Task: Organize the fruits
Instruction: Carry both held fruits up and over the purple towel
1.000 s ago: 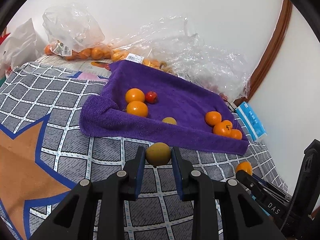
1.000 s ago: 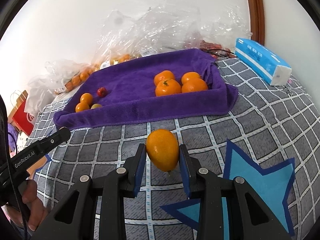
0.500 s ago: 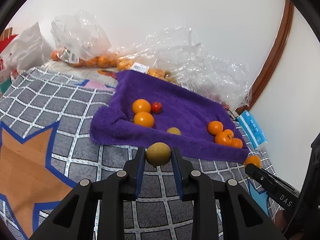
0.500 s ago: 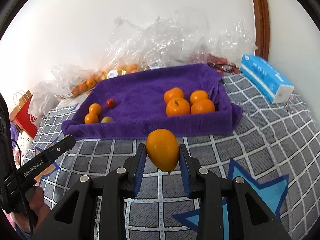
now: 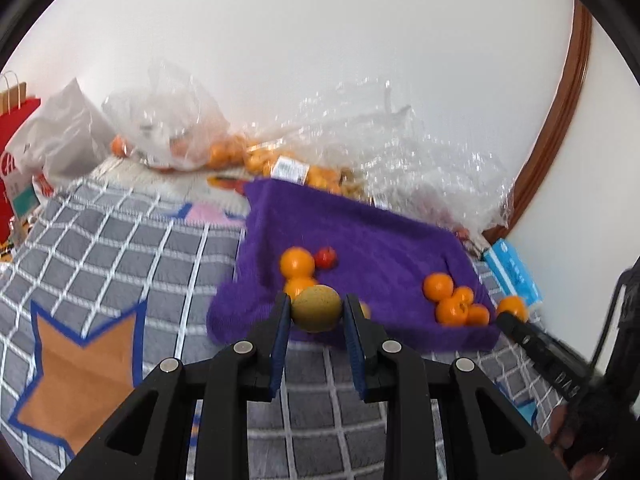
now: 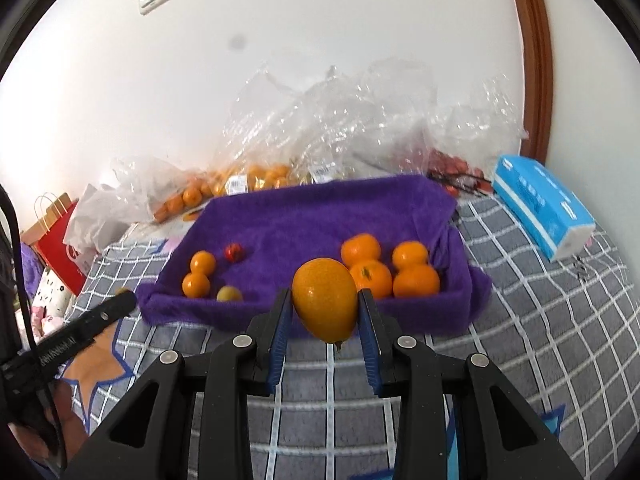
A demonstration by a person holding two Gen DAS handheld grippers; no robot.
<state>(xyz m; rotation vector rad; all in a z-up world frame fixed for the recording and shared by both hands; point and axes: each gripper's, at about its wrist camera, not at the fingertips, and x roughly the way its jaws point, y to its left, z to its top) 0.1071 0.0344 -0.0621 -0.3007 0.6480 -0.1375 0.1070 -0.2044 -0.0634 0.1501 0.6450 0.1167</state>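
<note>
My left gripper (image 5: 316,309) is shut on a yellow-green round fruit (image 5: 317,307), held above the checked blanket in front of a purple towel-lined tray (image 5: 384,240). My right gripper (image 6: 325,309) is shut on a large orange fruit (image 6: 325,304), also just short of the tray (image 6: 304,216). In the tray lie two small oranges (image 6: 199,273), a small red fruit (image 6: 234,252) and a small yellow fruit (image 6: 229,294) at the left, and several oranges (image 6: 390,268) at the right. The right gripper's tip with its orange (image 5: 512,307) shows in the left wrist view.
Clear plastic bags (image 6: 360,120) with more oranges (image 6: 248,178) and red fruits (image 6: 452,168) lie behind the tray against the wall. A blue tissue pack (image 6: 540,204) sits right of the tray. Red and white shopping bags (image 6: 60,236) stand at the far left. The grey checked blanket (image 5: 120,264) covers the surface.
Both grippers have risen with their fruits still held and come closer to the tray; the held fruits now overlap the tray's front edge in each view.
</note>
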